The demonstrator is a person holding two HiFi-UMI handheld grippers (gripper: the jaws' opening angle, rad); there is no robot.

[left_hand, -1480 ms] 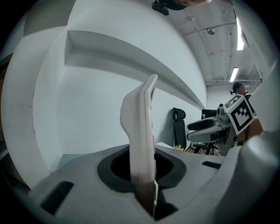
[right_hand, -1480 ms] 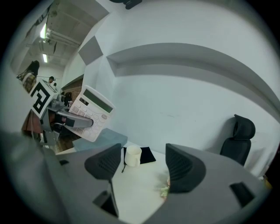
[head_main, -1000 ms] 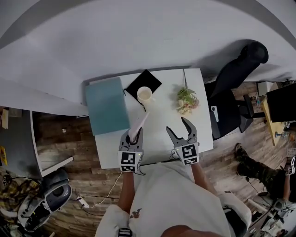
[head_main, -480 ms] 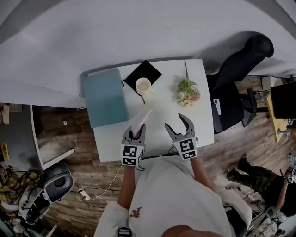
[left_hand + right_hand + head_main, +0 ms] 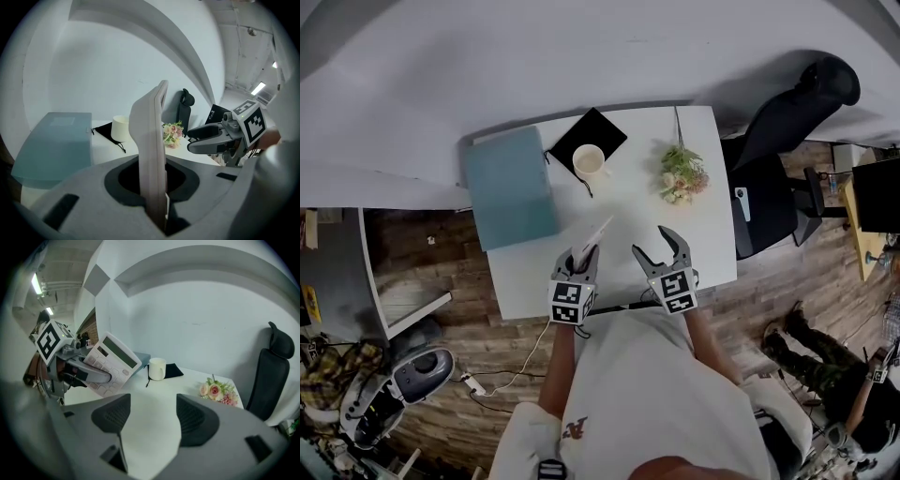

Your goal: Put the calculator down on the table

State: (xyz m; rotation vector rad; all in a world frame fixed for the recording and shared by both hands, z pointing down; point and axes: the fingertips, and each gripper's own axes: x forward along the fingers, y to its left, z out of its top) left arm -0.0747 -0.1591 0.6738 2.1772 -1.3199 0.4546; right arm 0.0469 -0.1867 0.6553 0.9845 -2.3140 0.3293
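Teal box (image 5: 511, 187): lies flat at the left edge of the white table (image 5: 623, 211), left of centre in the head view.
Left gripper (image 5: 579, 265): at lower centre, over the table's near edge; its jaws are clamped on the calculator.
Calculator (image 5: 592, 240): pale, held on edge between those jaws. It sticks up and slants toward the upper right, with keys and display facing the right gripper. Whether its lower edge touches the table cannot be told.
Black pouch (image 5: 592, 137): flat at the table's far edge, above centre.
Cup (image 5: 589, 162): white, upright, standing on the pouch's near corner.
Right gripper (image 5: 654, 246): just right of the left one, jaws spread wide with only bare tabletop between them.
Flowers (image 5: 682, 175): small bunch lying on the table's right part.
Office chair (image 5: 787, 141): black, at upper right beside the table.
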